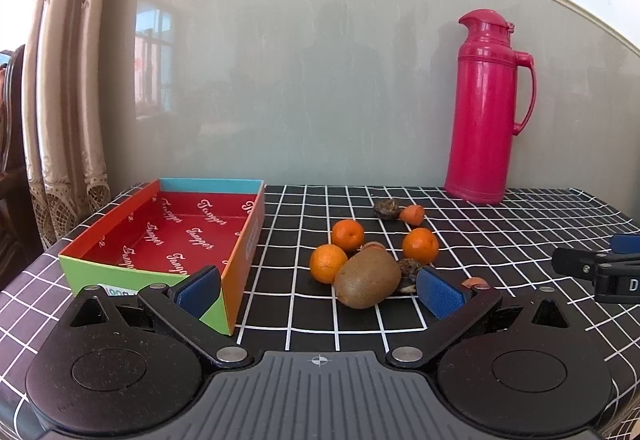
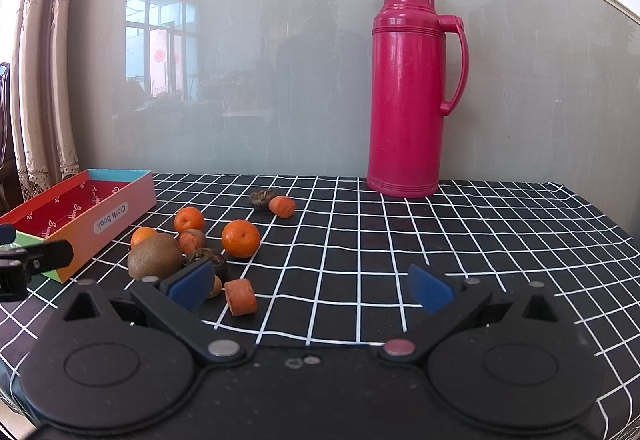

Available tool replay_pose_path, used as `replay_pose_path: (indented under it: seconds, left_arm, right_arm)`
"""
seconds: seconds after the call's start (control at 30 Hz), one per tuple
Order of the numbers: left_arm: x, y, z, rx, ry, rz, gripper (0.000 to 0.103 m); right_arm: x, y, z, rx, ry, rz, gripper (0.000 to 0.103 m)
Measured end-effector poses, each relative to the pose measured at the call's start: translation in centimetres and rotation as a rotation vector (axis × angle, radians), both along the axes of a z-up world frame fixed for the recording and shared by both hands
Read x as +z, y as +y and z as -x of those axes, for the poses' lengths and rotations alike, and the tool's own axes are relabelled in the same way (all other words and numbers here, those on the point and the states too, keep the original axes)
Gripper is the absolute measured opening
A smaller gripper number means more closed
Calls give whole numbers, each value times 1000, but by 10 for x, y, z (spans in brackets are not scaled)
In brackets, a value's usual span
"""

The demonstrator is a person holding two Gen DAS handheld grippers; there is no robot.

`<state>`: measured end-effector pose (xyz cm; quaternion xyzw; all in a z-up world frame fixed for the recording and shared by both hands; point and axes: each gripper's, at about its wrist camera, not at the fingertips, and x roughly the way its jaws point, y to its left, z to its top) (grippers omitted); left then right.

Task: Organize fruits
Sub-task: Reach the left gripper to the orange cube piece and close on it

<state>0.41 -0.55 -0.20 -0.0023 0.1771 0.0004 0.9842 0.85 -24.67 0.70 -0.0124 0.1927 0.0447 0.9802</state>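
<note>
A brown kiwi [image 1: 367, 278] lies on the checked cloth just ahead of my left gripper [image 1: 320, 290], which is open and holds nothing. Three oranges [image 1: 347, 235] [image 1: 328, 263] [image 1: 420, 245] cluster behind the kiwi, with dark dried fruits [image 1: 408, 268] among them. A box with a red inside [image 1: 172, 236] stands to the left, its near corner by my left pad. My right gripper [image 2: 310, 286] is open and holds nothing. An orange carrot-like chunk [image 2: 240, 297] lies near its left pad. The kiwi [image 2: 154, 260] and oranges [image 2: 240, 239] are off to its left.
A tall pink thermos jug [image 2: 408, 92] stands at the back by the grey glossy wall. A second chunk [image 2: 282, 206] and a dark dried fruit [image 2: 262, 198] lie farther back. A curtain [image 1: 60, 100] hangs left. The cloth [image 2: 480, 240] drops off at the right.
</note>
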Motion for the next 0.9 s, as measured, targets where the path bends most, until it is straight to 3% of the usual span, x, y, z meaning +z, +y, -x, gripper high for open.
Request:
replay_pose_path:
  seconds: [0.2,0.33,0.53,0.8,0.87,0.9]
  left_arm:
    - [-9,-10,-16,-37,79,2,103]
    - [-14,-24,-18,-82,81,-19,103]
    - [-18,-43,-23,-131,90,31,103]
    - [-25,-79,-47,-159,98,21,103]
    - [-28,-90,-51,-165,115,-4,87]
    - [-29,-95,-54,-165,134,-16,66]
  right_arm:
    - [1,-2,0,-23,-8,-1,103]
    - [0,-2,-2,-66,-3,2,103]
    - [-2,-8,-18,-135,17,-12,103]
    - [-5,-30,-34,-225,29,-35,103]
    - [-7,-35,-35,-245,36,-48,103]
    - [-7,-37,-37,-253,39,-49,103]
